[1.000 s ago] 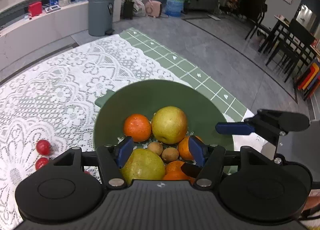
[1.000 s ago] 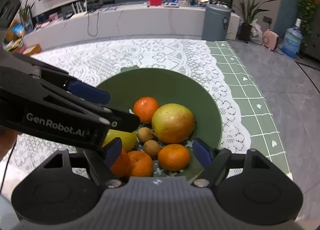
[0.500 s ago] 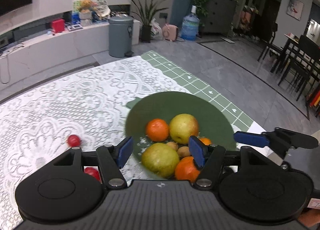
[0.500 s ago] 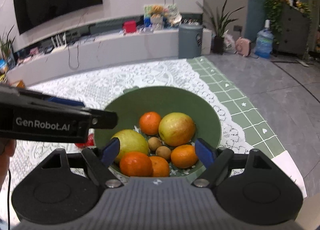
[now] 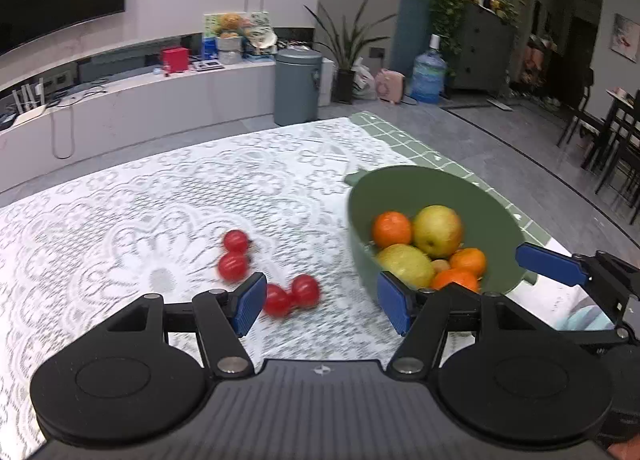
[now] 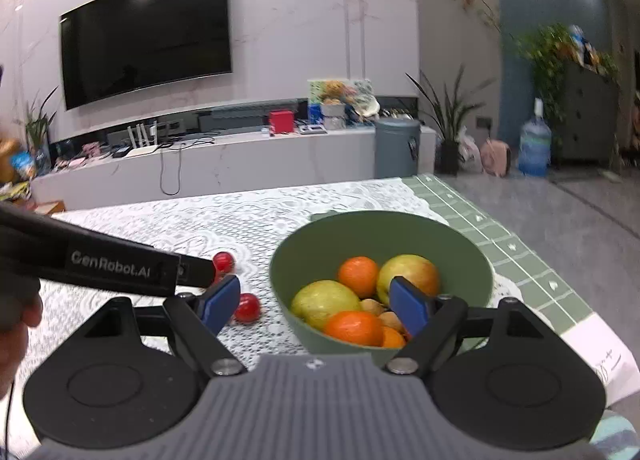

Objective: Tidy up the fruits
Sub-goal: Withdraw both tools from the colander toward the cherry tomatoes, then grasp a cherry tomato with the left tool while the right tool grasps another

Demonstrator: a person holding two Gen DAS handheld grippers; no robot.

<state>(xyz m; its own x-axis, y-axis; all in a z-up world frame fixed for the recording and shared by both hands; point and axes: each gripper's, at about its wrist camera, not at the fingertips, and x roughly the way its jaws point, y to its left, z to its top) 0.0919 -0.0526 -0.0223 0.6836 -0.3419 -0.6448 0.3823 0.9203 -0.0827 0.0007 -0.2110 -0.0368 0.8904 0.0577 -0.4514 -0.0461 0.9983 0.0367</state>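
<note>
Your left gripper (image 5: pixel 322 302) is spread and empty: lower it squarely over the nearest cherry tomato (image 5: pixel 277 300), lower centre, then squeeze gently.

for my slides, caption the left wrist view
Open left gripper above four small red fruits beside a green bowl.

Left wrist cam looks forward and down across the lace tablecloth (image 5: pixel 168 195), pretty near the table, green bowl (image 5: pixel 404 187) off to its right. Right wrist cam sits slightly further right, same heading toward the TV (image 6: pixel 146 33) wall, bowl (image 6: pixel 380 232) dead ahead. Both catch the bowl, the cherry tomatoes (image 5: pixel 236 242) (image 6: pixel 224 261) and the grey bin (image 5: pixel 298 85) (image 6: pixel 396 147).
</note>
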